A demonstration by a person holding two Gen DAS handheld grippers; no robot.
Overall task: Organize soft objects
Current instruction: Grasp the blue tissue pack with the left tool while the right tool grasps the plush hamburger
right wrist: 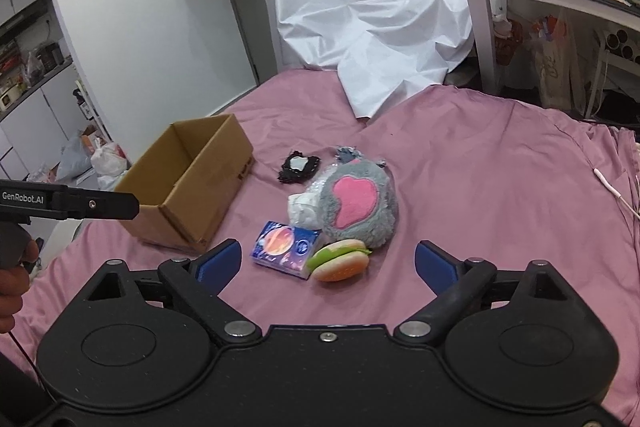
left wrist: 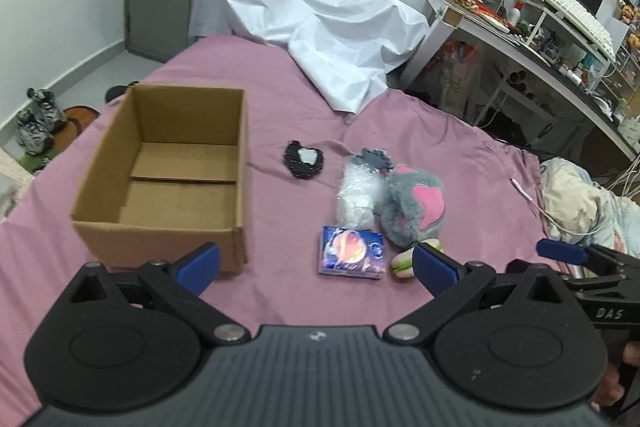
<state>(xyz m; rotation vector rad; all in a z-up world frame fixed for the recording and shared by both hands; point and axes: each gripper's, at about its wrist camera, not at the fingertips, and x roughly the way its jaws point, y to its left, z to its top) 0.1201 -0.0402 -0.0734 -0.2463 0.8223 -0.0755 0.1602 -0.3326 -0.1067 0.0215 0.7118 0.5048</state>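
The step in hand looked like the approach to a first pick: the cardboard box (right wrist: 188, 183) sat empty toward the bed's left edge. Both the left claw (left wrist: 316, 263) and right claw (right wrist: 328, 263) stood wide open, holding nothing. The burger toy (right wrist: 340, 261) lay just ahead of the right claw, which next needed to lower and close.
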